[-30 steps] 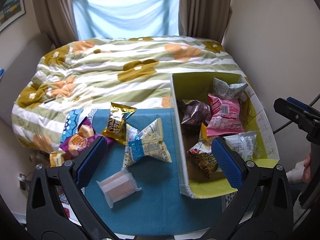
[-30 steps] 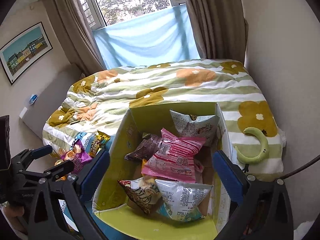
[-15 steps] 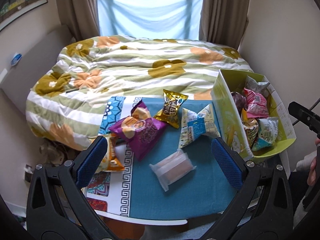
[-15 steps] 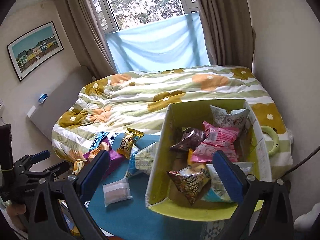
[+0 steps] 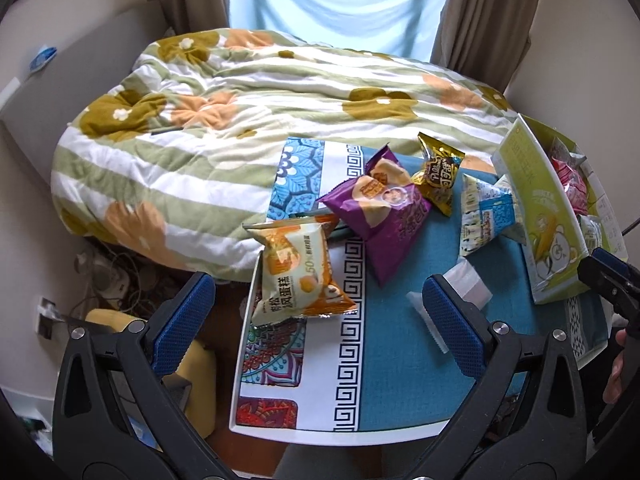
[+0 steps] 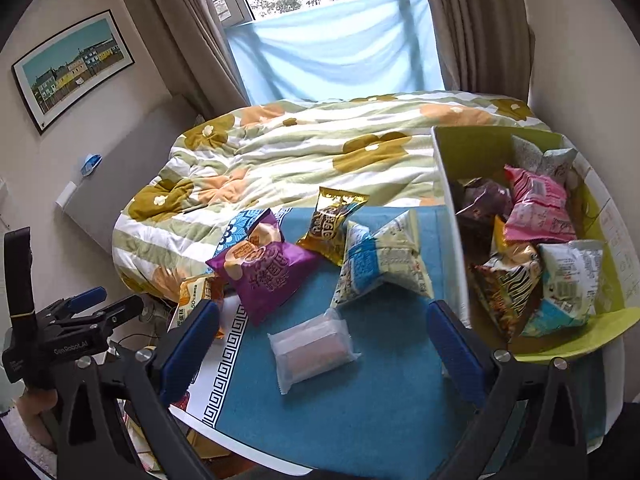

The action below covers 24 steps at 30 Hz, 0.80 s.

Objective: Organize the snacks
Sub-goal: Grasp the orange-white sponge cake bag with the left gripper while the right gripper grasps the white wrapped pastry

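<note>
A flowered bed (image 6: pixel 320 148) backs the blue-clothed worktop (image 6: pixel 360 392). Both the left gripper (image 5: pixel 318 312) and right gripper (image 6: pixel 324 340) hang with fingers spread, empty — the orange pack (image 5: pixel 296 276) lies between the left fingers, the clear pack (image 6: pixel 312 350) between the right. Purple pack (image 6: pixel 264 266), gold pack (image 6: pixel 334 222) and blue-white pack (image 6: pixel 380 262) lie beyond, beside the green box (image 6: pixel 576 344) holding more snacks.

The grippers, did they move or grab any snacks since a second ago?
Both swung left, away from the box, toward the loose snacks. The left gripper now faces the orange cake packet; the right gripper faces the clear packet. Nothing grabbed; both stay open, snacks unmoved.
</note>
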{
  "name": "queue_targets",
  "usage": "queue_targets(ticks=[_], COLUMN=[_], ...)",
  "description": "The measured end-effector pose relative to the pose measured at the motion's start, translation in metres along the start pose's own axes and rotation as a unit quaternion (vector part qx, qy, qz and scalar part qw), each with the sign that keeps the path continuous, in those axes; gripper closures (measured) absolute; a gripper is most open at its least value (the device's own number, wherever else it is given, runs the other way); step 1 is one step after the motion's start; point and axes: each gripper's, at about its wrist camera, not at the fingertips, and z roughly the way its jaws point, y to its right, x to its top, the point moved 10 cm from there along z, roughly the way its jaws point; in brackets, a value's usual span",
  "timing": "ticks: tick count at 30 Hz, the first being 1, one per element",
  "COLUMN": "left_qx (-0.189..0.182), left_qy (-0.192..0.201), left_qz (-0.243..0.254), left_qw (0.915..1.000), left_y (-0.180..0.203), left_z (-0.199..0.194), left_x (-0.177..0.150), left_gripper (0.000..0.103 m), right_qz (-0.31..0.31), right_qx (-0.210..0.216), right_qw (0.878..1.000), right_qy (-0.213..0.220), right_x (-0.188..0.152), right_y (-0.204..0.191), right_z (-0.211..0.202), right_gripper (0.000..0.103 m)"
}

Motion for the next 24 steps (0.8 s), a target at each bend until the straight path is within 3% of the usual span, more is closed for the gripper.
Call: queue_targets(ticks=[6, 12, 16, 24], left_qx=[-0.011, 0.009, 0.021, 0.051], left_qy=[-0.011, -0.022, -0.041, -0.050], left_qz=[0.001, 0.021, 0.028, 0.031], left_qw=[0.9999, 0.9995, 0.9985, 0.9969], left_y=[-0.012, -0.006, -0.002, -0.004], left_z=[0.042, 0.080, 0.105, 0.126], left_x=[-0.014, -0.026, -0.033, -0.025], left_gripper=[0.000, 0.005, 0.012, 0.013], right_qz=[-0.013, -0.040, -0.049, -0.059], right_qx=[-0.012, -0.019, -0.018, -0.013], right_qw=[1.000, 0.998, 0.997, 0.995], right_qy=[-0.017, -0.042, -0.060, -0.077], right_x=[-0.035, -0.063, -0.072, -0.072], right_y=[-0.020, -0.027, -0.025, -0.022], right_z=[0.044, 0.079, 0.096, 0.115], right_gripper=[0.001, 0.001, 0.001, 0.001])
